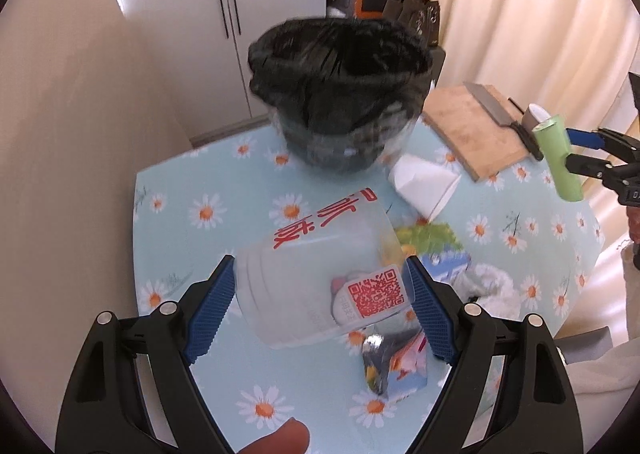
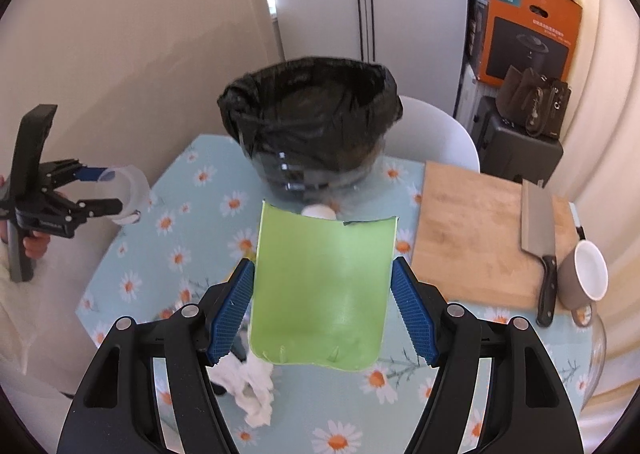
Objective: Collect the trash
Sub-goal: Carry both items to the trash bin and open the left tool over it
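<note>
While the left gripper (image 1: 320, 294) grasps a translucent plastic cup (image 1: 320, 274) and the right gripper (image 2: 322, 306) grasps a green carton (image 2: 320, 290), both are above the tabletop (image 2: 192, 222), not yet over the black-lined bin (image 2: 308, 110) at its far edge. Crumpled tissue (image 2: 252, 386), a white paper piece (image 1: 424, 182) and wrappers (image 1: 392, 358) are left, I think.

The orange box (image 2: 528, 34) carries the brand "PHILIPS" in white letters on a small dark label near its top corner; the smaller lines of text on it are too small to read. The clear cup (image 1: 320, 278) has large red Chinese characters printed on its side, and one of them reads "冰". The cup also bears a red QR code (image 1: 376, 292) on a white sticker.
</note>
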